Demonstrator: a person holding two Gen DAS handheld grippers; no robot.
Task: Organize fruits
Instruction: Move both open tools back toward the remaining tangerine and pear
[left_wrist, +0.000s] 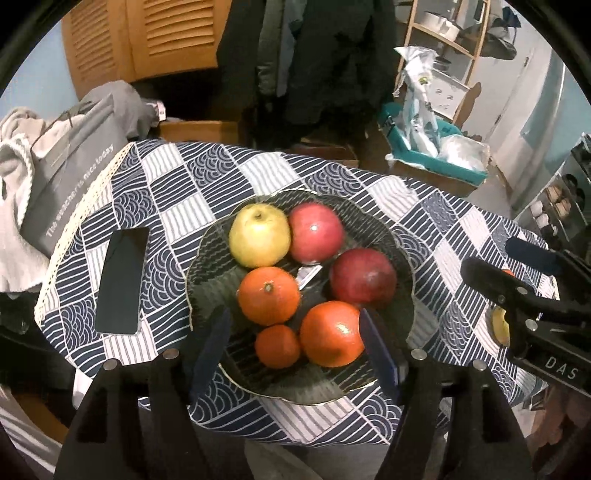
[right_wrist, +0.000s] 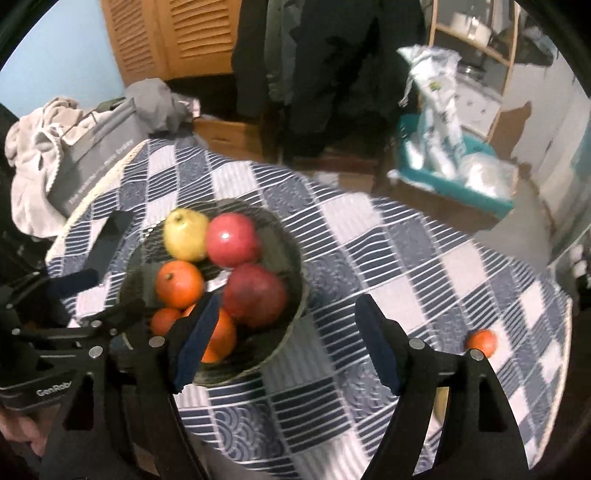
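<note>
A dark glass bowl (left_wrist: 207, 258) (right_wrist: 291, 243) on the blue patterned tablecloth holds a yellow apple (left_wrist: 258, 236) (right_wrist: 184, 236), two red fruits (left_wrist: 316, 232) (left_wrist: 364, 277), and three oranges (left_wrist: 267, 295) (left_wrist: 330, 334) (left_wrist: 277, 346). My left gripper (left_wrist: 295, 350) is open and empty, its fingers at either side of the front oranges. My right gripper (right_wrist: 288, 343) is open and empty above the cloth, right of the bowl. A loose orange fruit (right_wrist: 480, 341) lies on the cloth at the right. A yellow fruit (left_wrist: 500, 326) shows partly behind the right gripper.
A black phone (left_wrist: 122, 280) lies on the cloth left of the bowl. A grey bag (left_wrist: 74, 184) and towels sit at the table's left edge. A teal bin (left_wrist: 436, 155) with plastic bags and shelves stand behind the table.
</note>
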